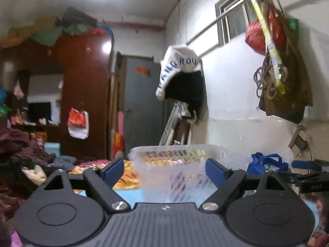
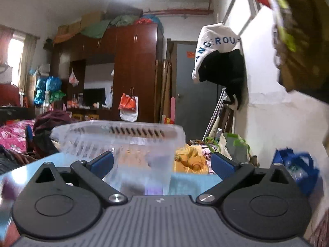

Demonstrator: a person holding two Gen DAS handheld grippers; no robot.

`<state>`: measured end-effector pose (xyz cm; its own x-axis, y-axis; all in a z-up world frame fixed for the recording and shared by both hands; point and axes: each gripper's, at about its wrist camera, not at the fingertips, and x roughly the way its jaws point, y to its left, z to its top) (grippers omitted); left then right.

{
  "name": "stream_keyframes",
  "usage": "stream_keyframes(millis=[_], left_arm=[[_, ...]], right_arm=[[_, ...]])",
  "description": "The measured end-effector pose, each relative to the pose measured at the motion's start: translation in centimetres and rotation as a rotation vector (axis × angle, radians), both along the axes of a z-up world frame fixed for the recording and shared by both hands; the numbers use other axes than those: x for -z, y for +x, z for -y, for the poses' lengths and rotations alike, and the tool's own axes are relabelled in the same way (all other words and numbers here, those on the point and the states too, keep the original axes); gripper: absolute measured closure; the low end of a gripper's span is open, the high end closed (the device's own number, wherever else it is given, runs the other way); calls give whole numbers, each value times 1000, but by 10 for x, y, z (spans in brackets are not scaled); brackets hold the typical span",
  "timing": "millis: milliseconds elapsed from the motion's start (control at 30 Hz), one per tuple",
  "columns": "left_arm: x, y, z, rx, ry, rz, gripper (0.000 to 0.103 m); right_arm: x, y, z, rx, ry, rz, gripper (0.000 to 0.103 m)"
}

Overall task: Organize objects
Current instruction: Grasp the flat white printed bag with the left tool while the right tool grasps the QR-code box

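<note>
Left hand-held gripper [image 1: 164,169] wide, right hand-held gripper [image 2: 162,162] wide, clear slatted basket [image 2: 123,140] ahead, contents blurred, possibly empty

The basket [image 2: 117,142] is clear, shiny plastic with slits. Behind the basket, the wardrobe [image 2: 135,65] is glossy dark wood. Beside the basket, the blue bag [image 2: 298,164] looks like soft cloth.

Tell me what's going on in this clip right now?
A person holds a pair of tongs in each hand over a light blue surface in a cluttered bedroom. The left tongs and right tongs are both open and hold nothing. Both point at a clear plastic basket straight ahead. No grasp has been made yet.
</note>
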<state>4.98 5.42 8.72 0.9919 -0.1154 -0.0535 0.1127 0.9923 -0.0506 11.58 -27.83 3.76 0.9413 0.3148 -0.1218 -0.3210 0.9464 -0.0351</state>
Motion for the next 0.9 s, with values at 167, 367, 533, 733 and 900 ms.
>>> stream_keyframes(millis=[167,367,533,733,900], left_arm=[[44,-52,-8,-40,30,7,8],[65,-56,-8,-6,-26,-29,8],[85,-55,-2,-23,-5,-14,8],[106,-46,-8,-12,-4,-59,8],[118,-36,-1,-16,30,-91,8]], right_arm=[[39,-39,16,-49,54,-23,0],[51,-50,7,-23,22,-11,0],[62,-51,-4,8,-14,18,0],[74,-44,-9,5,-16,-16,10],[81,-40,-10,7,-19,-49,29]])
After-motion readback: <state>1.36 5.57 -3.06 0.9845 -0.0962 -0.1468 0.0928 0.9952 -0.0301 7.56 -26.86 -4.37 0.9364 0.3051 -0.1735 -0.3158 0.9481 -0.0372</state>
